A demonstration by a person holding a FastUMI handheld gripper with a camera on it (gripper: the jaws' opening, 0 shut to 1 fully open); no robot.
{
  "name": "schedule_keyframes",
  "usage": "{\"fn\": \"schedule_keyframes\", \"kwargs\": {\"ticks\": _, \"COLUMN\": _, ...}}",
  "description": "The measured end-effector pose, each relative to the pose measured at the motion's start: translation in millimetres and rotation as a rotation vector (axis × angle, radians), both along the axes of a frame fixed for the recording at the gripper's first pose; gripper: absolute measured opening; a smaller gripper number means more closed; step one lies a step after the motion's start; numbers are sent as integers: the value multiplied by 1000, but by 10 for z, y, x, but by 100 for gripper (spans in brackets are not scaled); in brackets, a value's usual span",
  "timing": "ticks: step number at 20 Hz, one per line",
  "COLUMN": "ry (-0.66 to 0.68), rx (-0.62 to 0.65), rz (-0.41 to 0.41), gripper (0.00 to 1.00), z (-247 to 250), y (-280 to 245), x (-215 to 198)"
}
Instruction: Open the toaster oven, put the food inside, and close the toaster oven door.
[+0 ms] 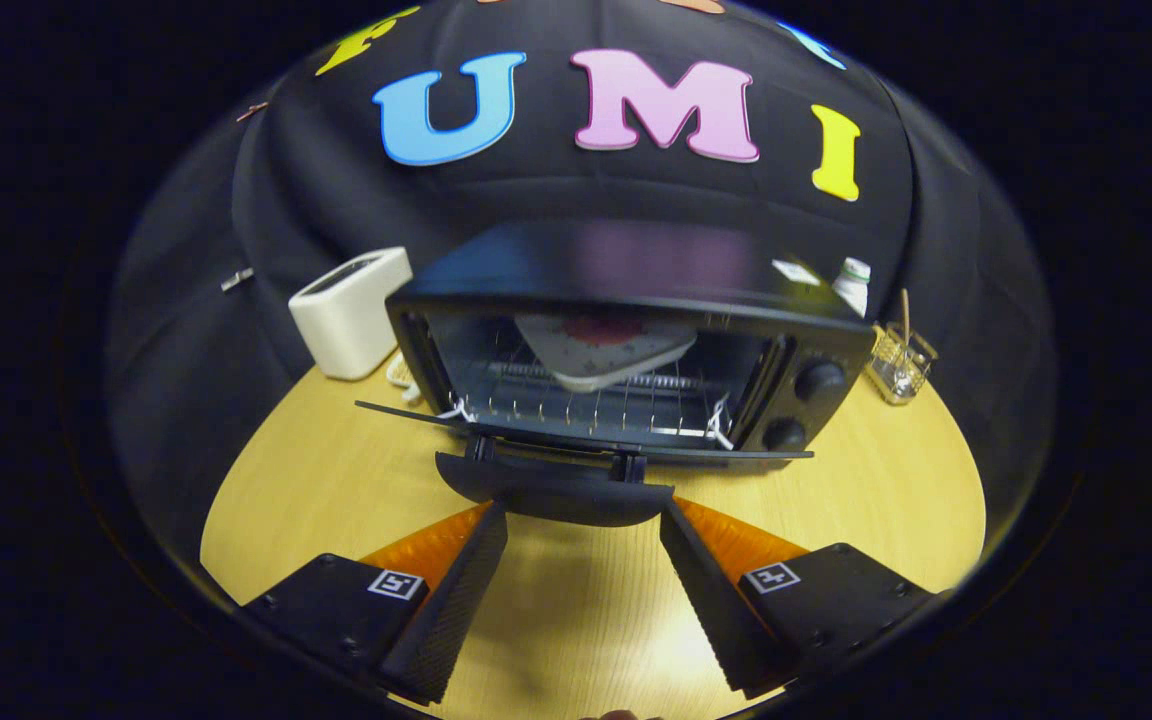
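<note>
Tongs [583, 520] agape, seemingly under door handle [556, 492]

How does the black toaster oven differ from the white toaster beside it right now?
The toaster oven is black, wide, door dropped open, with a plate on its rack; the white toaster is smaller, upright, with nothing in it that I can see. Both stand on the wooden table. The gripper is open just before the door handle.

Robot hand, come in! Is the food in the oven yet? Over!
Gripper open, fingertips either side of the door handle. Toaster oven door down flat. Plate of food on rack inside. Nothing blocking the door.
</note>
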State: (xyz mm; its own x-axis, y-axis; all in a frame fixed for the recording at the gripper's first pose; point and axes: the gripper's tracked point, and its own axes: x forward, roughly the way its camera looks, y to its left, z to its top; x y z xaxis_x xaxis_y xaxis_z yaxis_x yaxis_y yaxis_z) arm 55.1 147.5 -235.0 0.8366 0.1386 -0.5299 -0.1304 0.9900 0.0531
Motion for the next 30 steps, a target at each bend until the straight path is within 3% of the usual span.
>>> {"fn": "schedule_keyframes", "kwargs": {"ticks": 5, "ry": -168, "rx": 94, "rz": -62, "gripper": 100, "z": 842, "y": -101, "x": 36}}
{"fn": "schedule_keyframes", "kwargs": {"ticks": 14, "ry": -533, "rx": 6, "rz": -172, "gripper": 99, "z": 2211, "y": -1106, "x": -609}}
{"fn": "schedule_keyframes", "kwargs": {"ticks": 22, "ry": -602, "rx": 0, "rz": -264, "gripper": 99, "z": 2455, "y": -1696, "x": -1208}}
{"fn": "schedule_keyframes", "kwargs": {"ticks": 30, "ry": -618, "rx": 41, "rz": -290, "gripper": 99, "z": 2505, "y": -1684, "x": -1323}}
